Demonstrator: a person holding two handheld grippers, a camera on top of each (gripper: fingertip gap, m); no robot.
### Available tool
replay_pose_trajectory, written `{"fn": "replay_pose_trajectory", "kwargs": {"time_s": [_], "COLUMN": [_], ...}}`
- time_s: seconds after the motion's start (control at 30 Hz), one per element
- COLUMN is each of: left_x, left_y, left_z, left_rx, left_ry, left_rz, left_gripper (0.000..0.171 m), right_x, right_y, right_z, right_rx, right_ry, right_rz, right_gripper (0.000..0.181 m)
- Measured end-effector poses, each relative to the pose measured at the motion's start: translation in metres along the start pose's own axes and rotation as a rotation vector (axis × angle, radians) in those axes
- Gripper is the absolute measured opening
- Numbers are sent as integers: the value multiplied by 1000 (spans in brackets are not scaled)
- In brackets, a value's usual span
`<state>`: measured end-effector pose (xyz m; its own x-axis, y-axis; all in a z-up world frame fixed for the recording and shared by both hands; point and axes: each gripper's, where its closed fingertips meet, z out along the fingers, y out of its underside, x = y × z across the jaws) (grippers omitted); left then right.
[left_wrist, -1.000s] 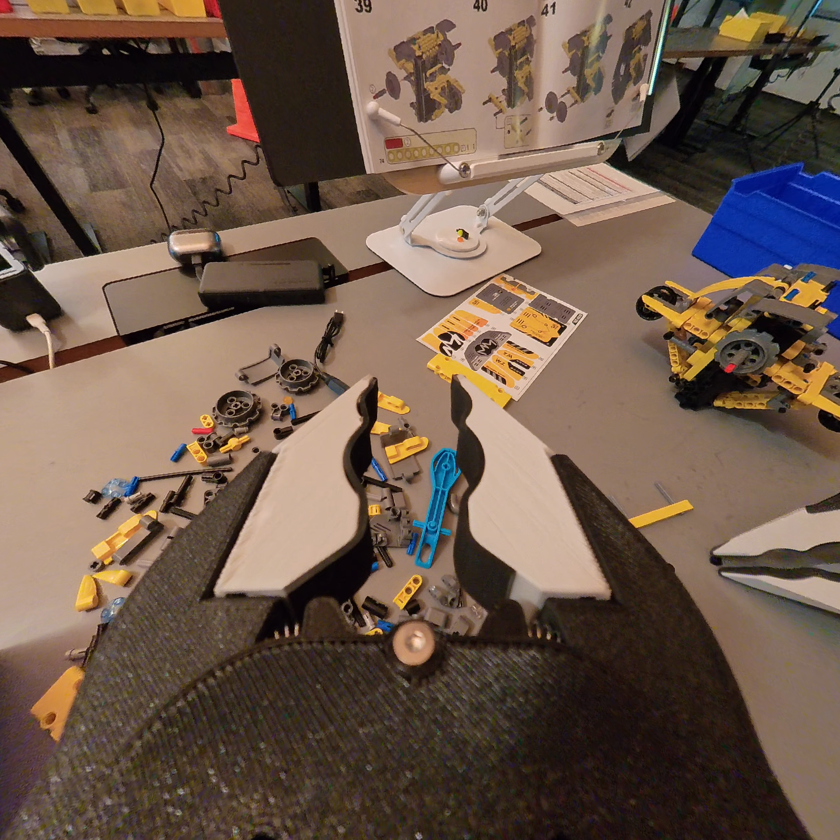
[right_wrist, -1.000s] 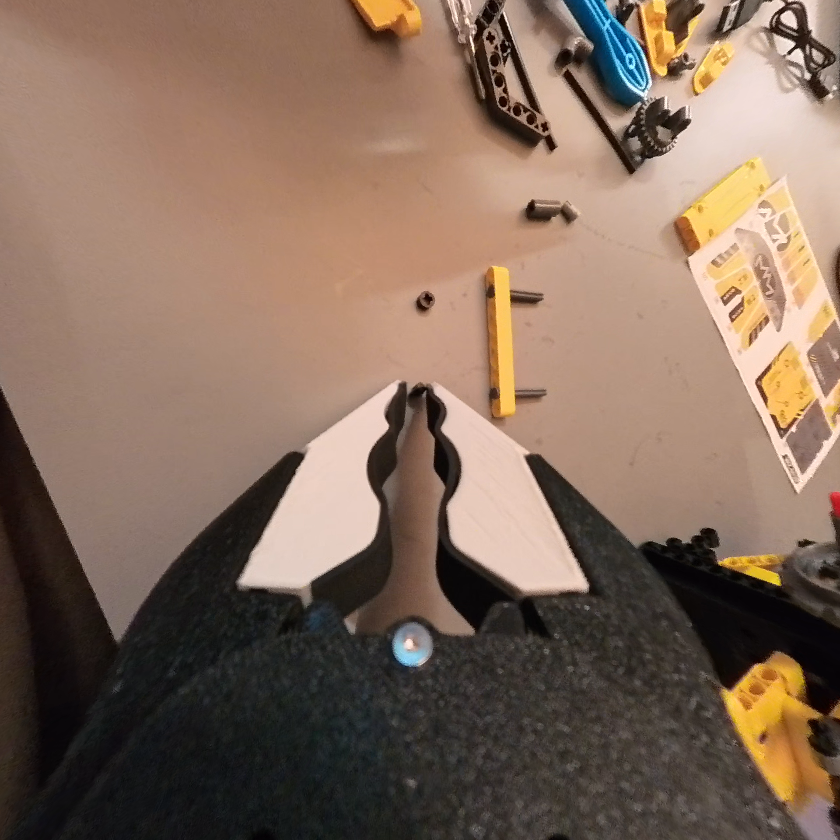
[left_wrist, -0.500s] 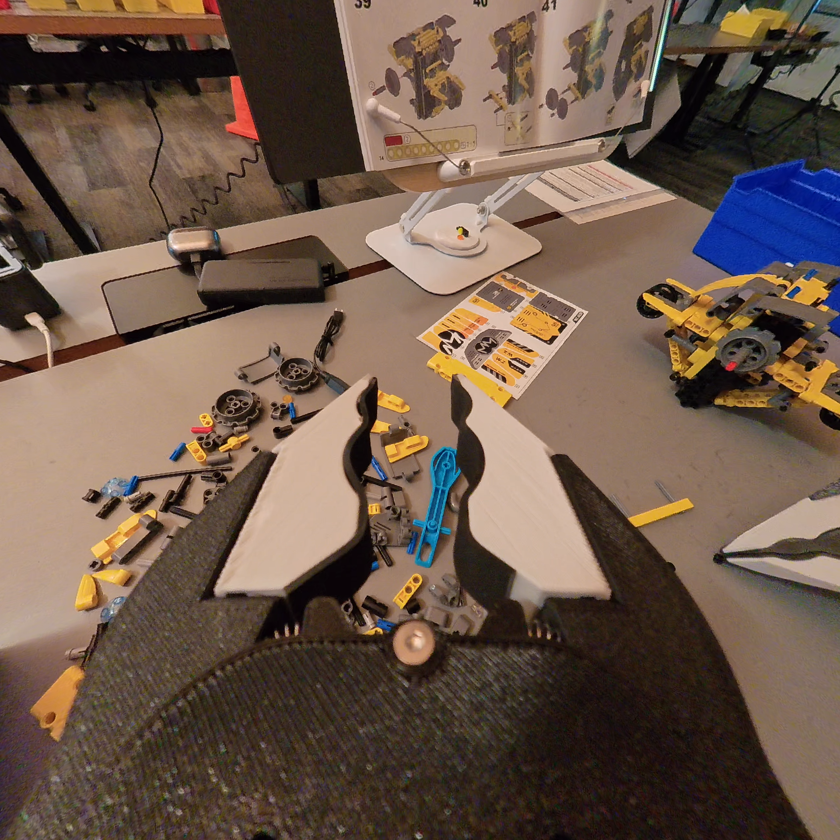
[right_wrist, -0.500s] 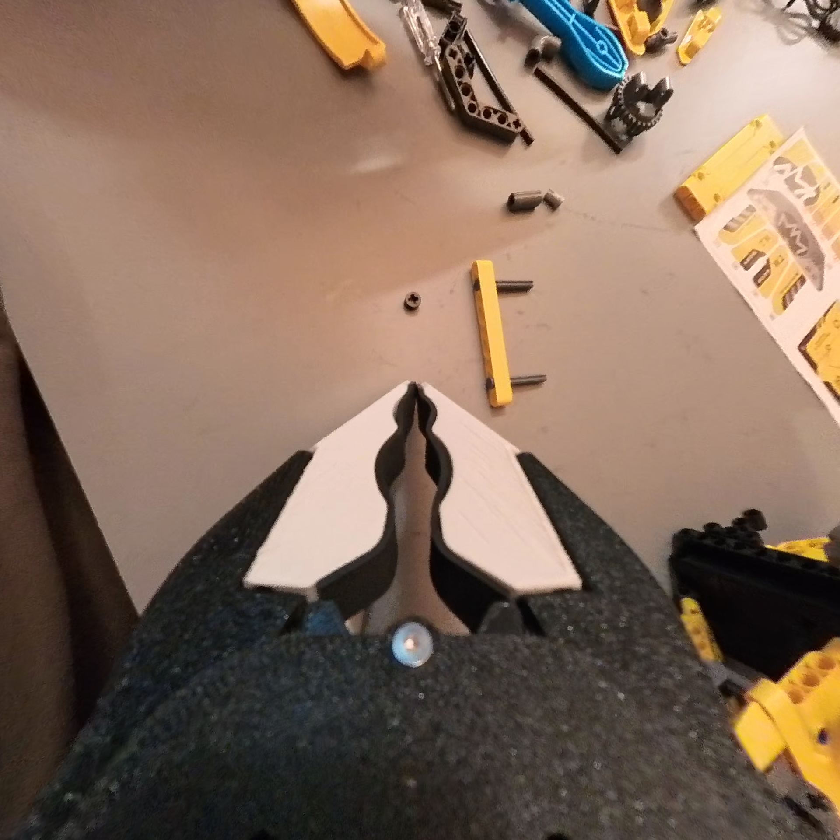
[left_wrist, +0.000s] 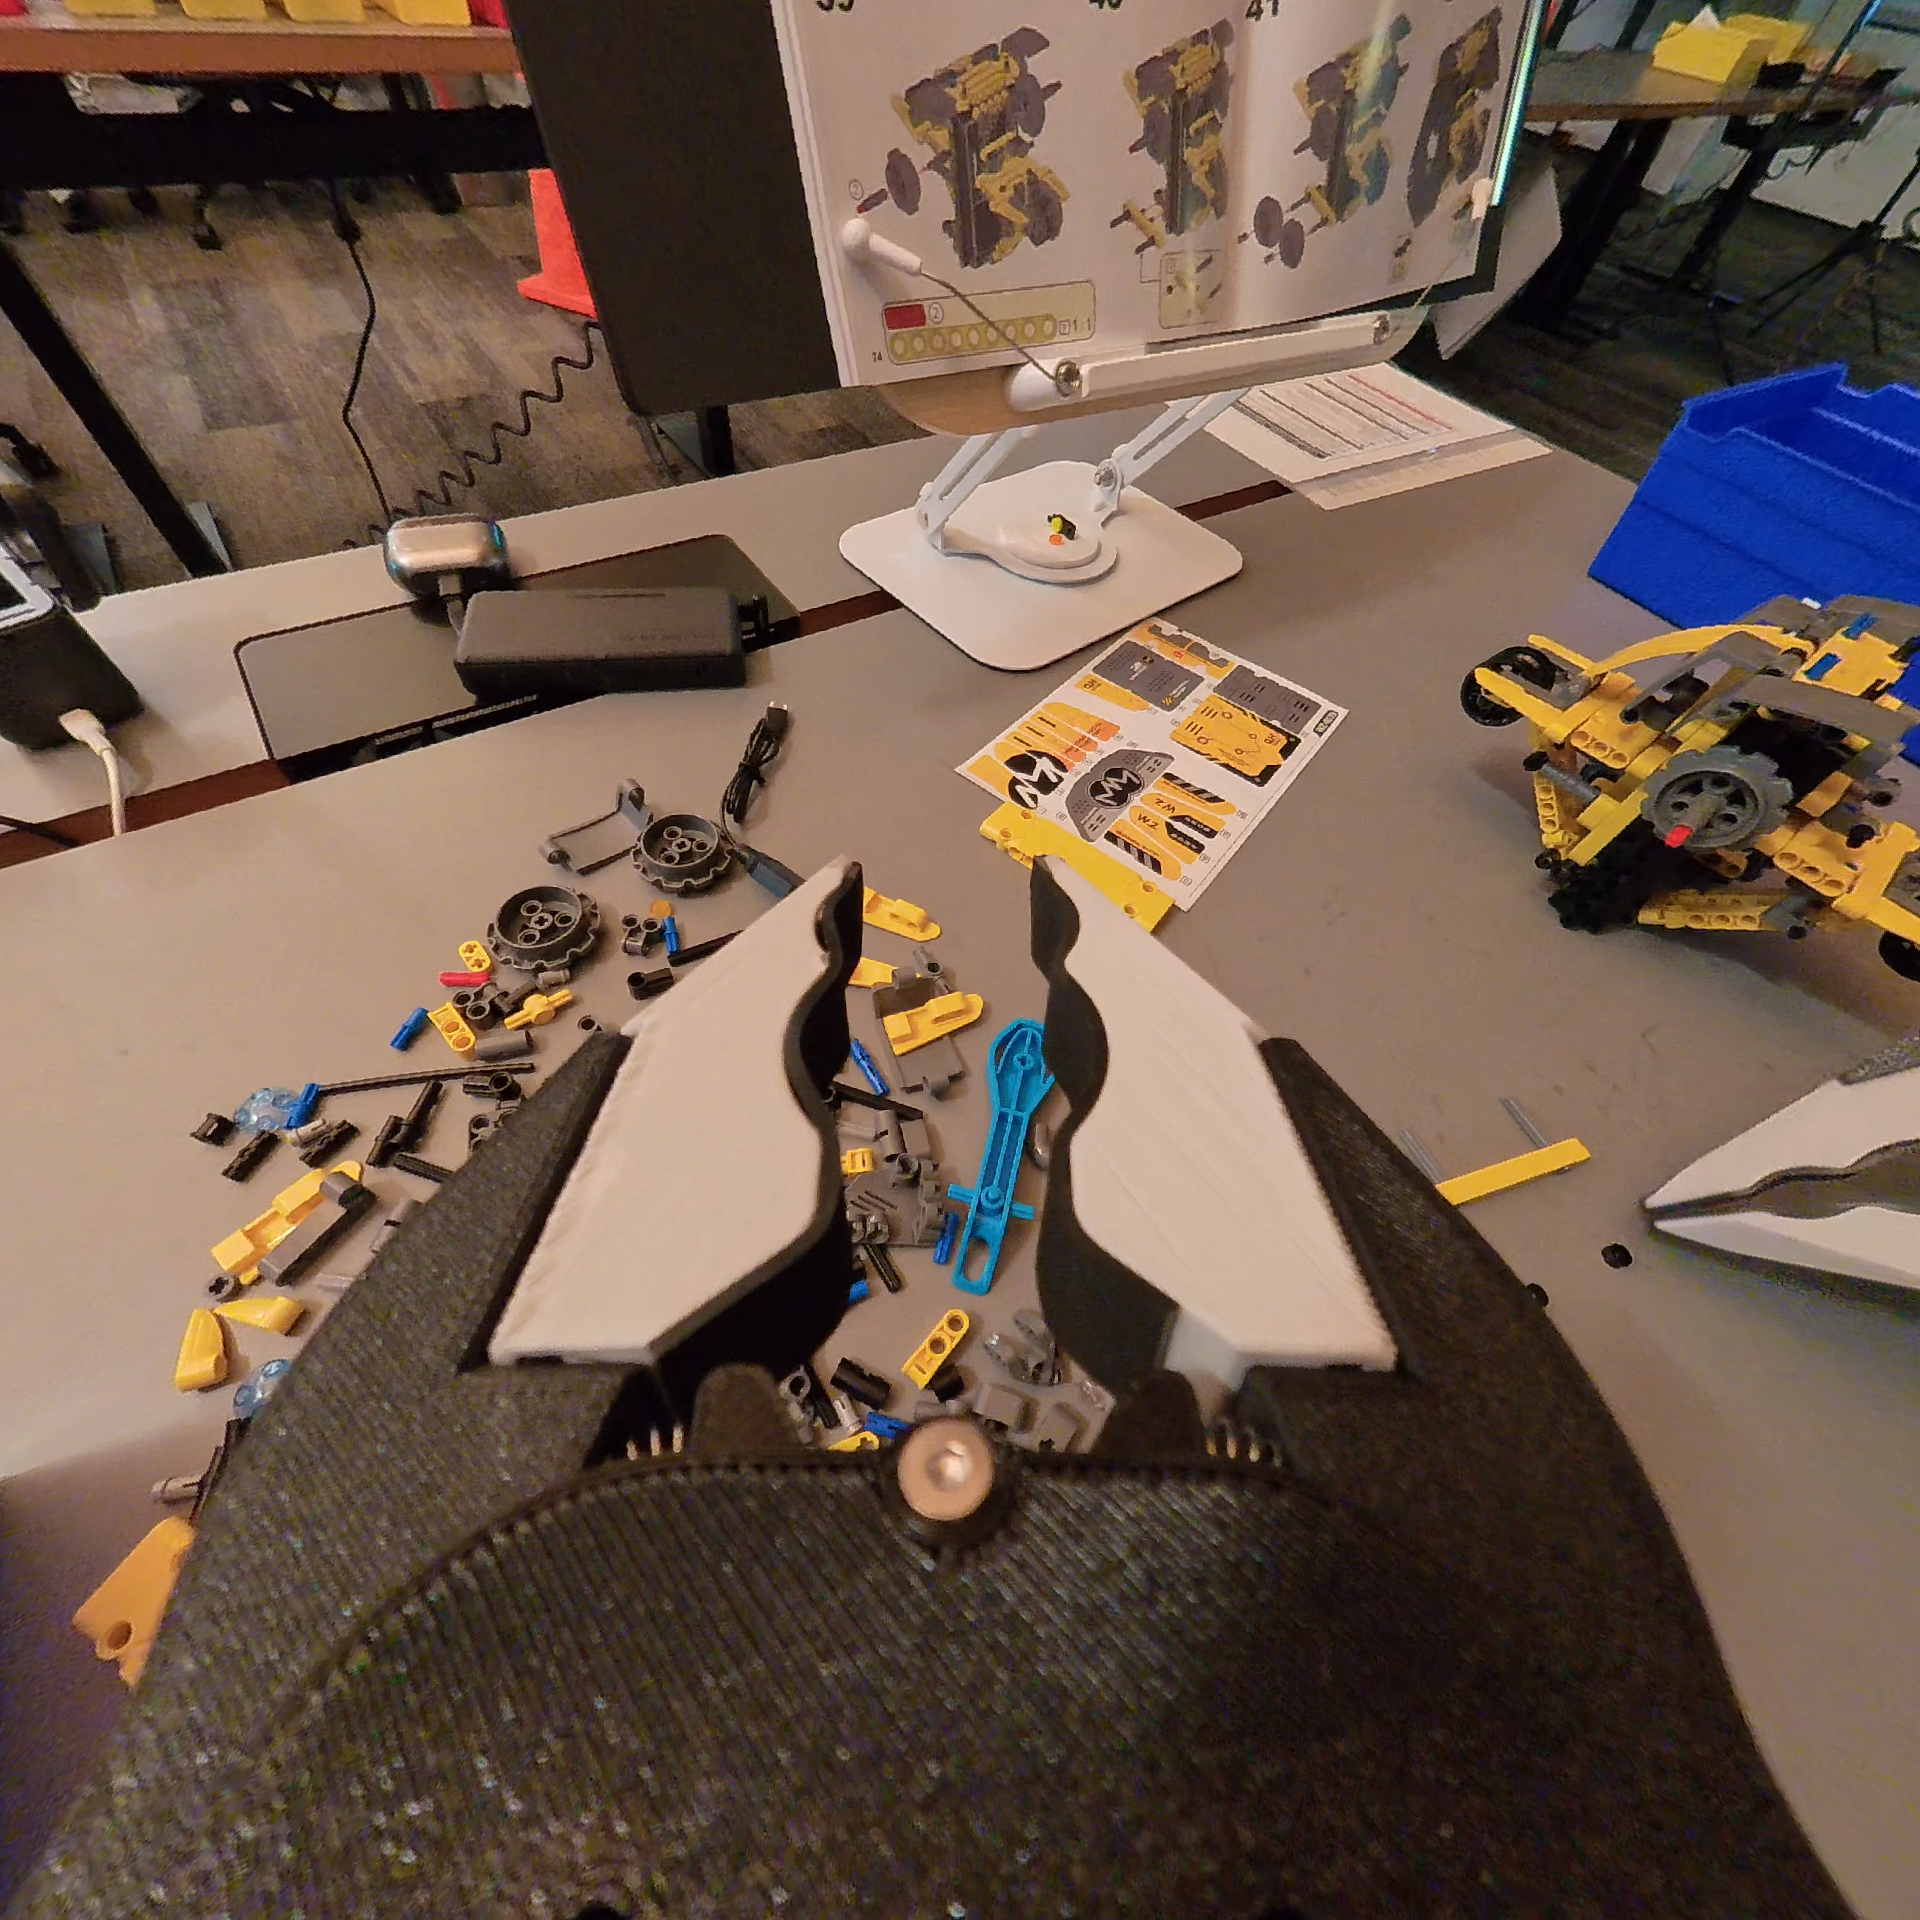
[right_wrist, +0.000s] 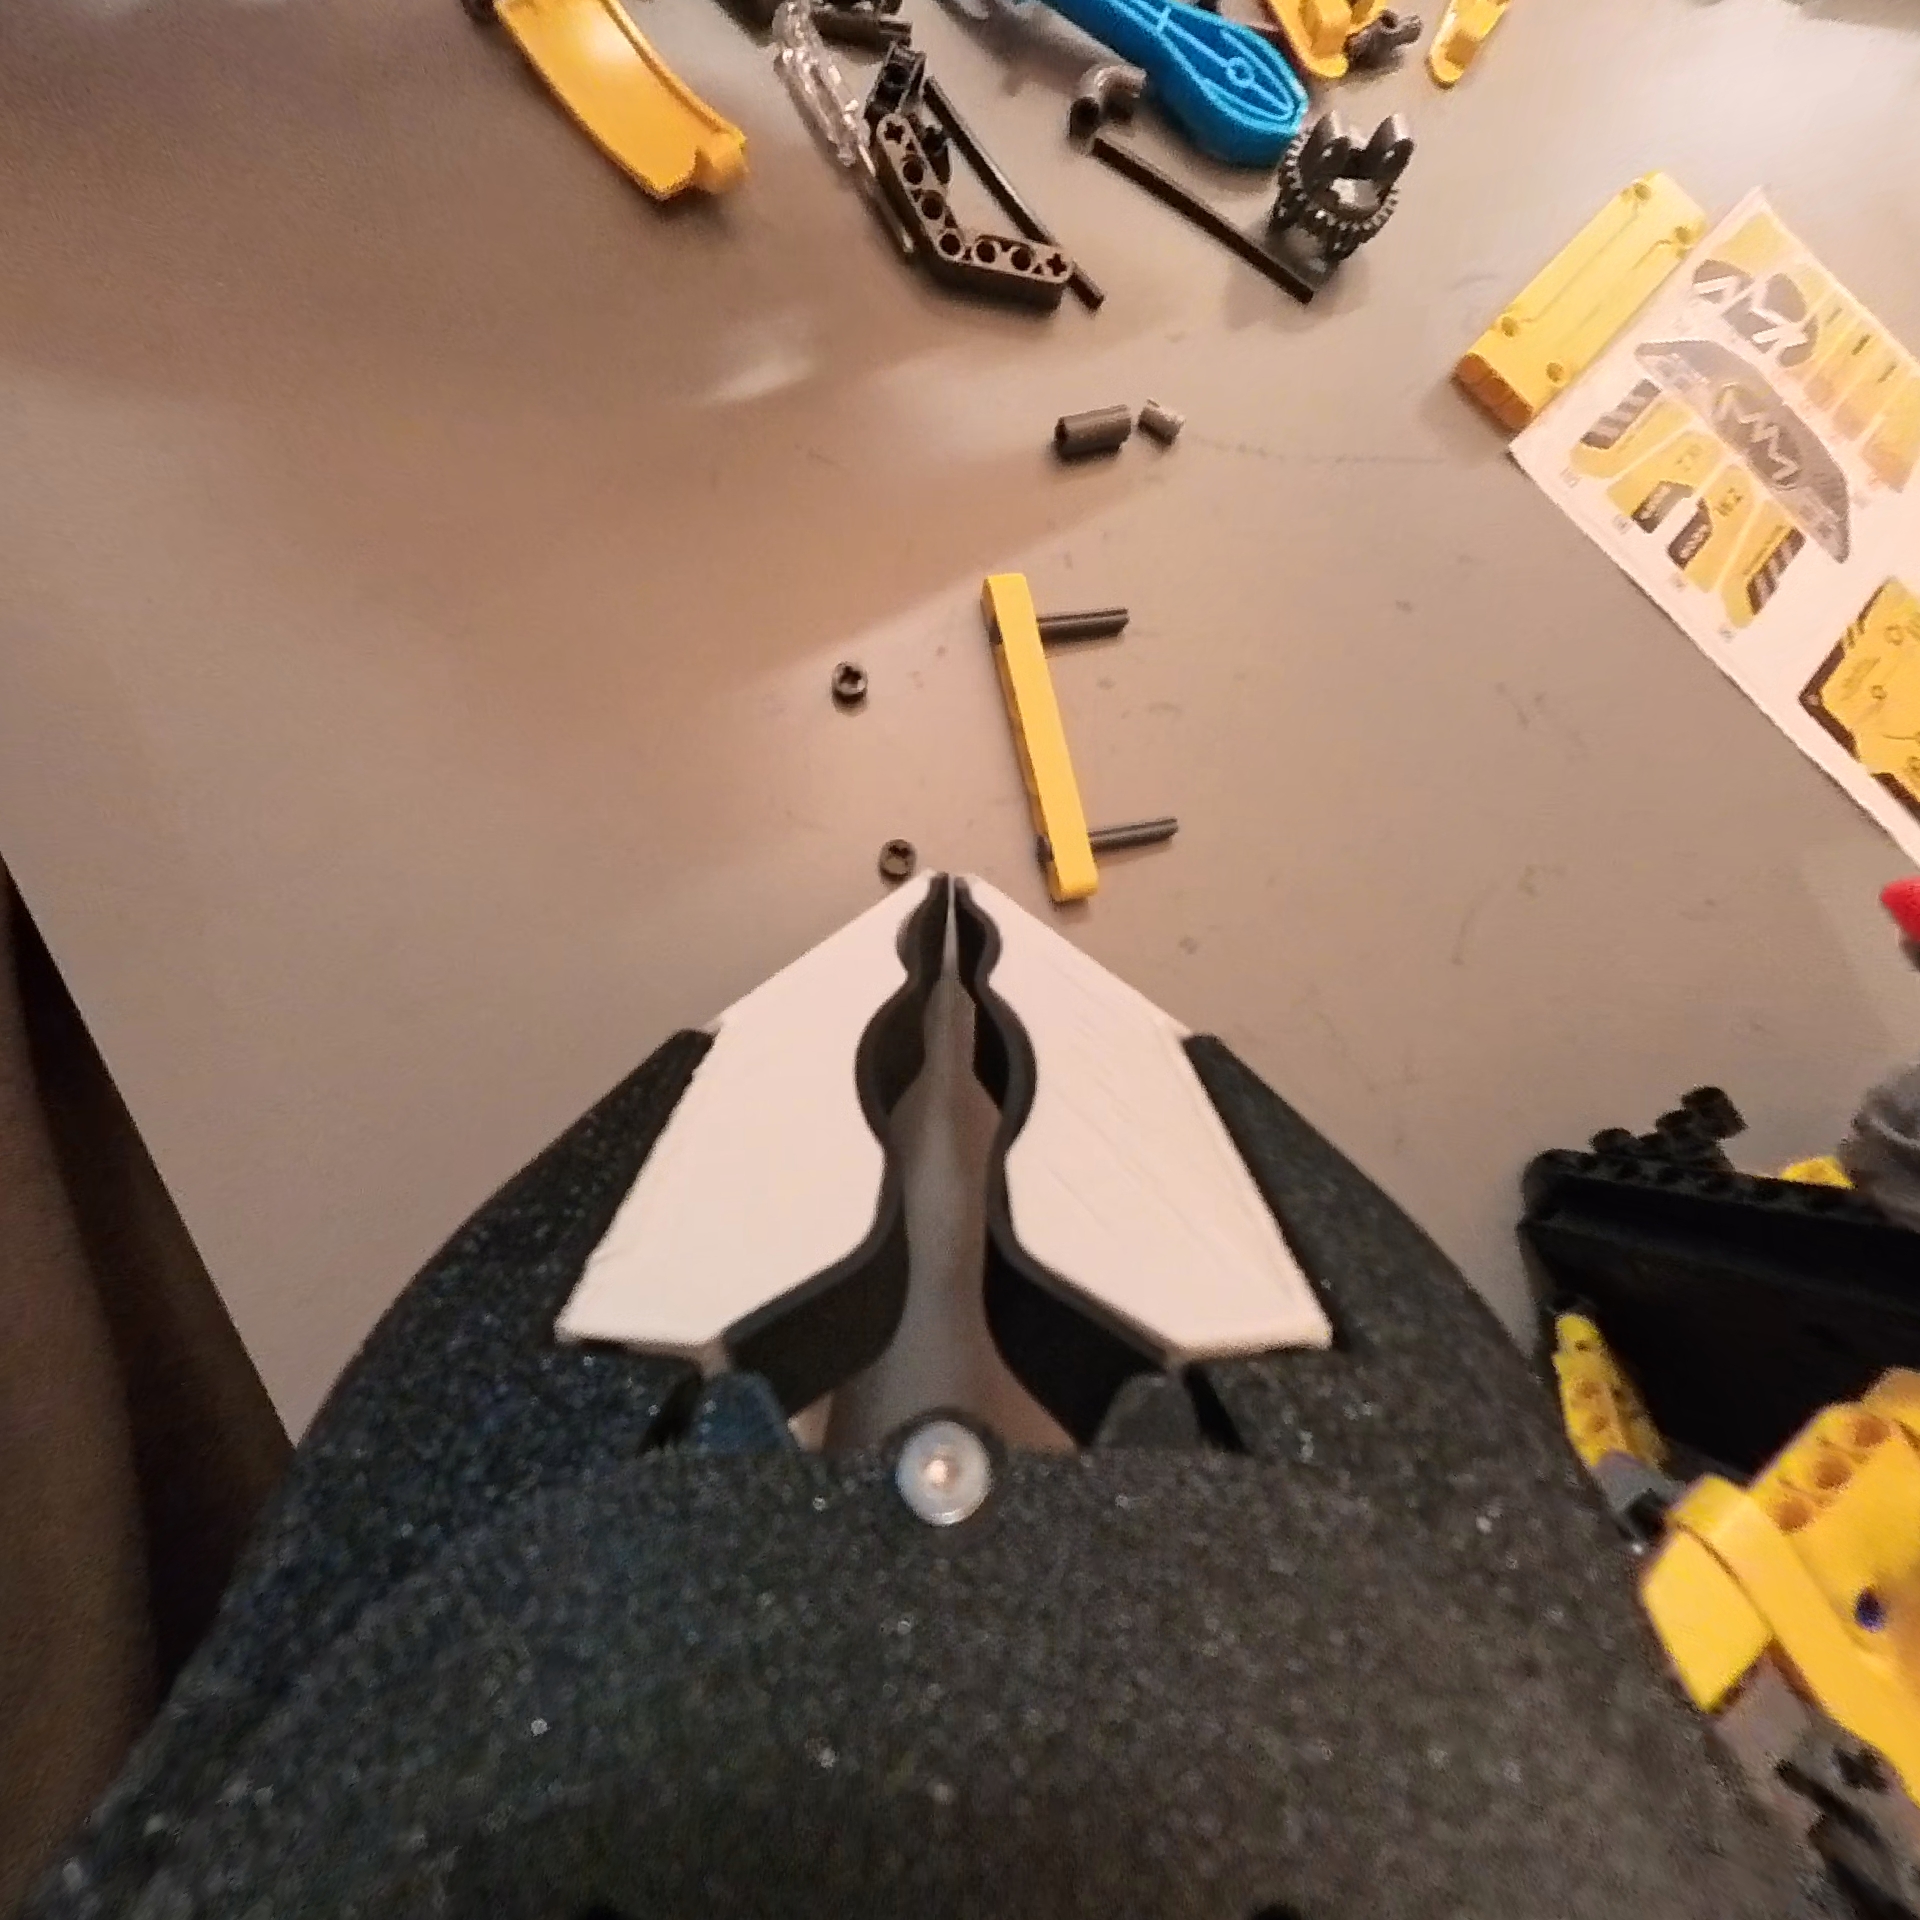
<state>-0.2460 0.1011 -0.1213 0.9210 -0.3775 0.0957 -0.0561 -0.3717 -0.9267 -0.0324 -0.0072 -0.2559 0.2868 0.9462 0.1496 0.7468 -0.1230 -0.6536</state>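
My left gripper jaws spread wide, empty, above loose brick parts w/ blue lever tool. My right gripper jaws clenched, nothing betw them; small black bushing just beside tips, yellow beam near. Blue bin far right, contents hidden.

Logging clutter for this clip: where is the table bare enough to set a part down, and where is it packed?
Bare: the grey table left of the yellow beam and two small black bushes, below the curved yellow panel. Also between the sticker sheet and the yellow model. Packed: the loose-parts pile under the open left tool.
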Motion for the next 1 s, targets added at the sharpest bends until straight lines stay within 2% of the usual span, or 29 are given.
{"fn": "replay_pose_trajectory", "kwargs": {"time_s": [0.17,0.33,0.43,0.5,0.6,0.7,0.83,1.0], "left_x": [2,13,35,61,102,126,161,171], "left_y": [1,0,2,10,34,69,113,145], "left_z": [1,4,9,13,19,26,27,35], "left_rx": [-3,-7,-31,-79,-204,-345,-452,-540], "left_ry": [9,37,108,213,341,381,499,478], "left_rz": [-1,20,42,55,153,275,300,391], "left_gripper": [32,33,34,37,37,36,36,38], "right_x": [8,19,20,20,22,24,23,23], "right_y": [-1,2,2,1,1,1,4,2], "right_z": [-4,-2,2,5,8,10,13,16], "right_rx": [25,4,-8,-11,-14,-20,-37,-33], "right_ry": [38,120,127,111,93,82,69,71], "right_rz": [62,46,39,53,75,80,75,67], "right_gripper": [6,12,16,18,20,20,19,18]}}
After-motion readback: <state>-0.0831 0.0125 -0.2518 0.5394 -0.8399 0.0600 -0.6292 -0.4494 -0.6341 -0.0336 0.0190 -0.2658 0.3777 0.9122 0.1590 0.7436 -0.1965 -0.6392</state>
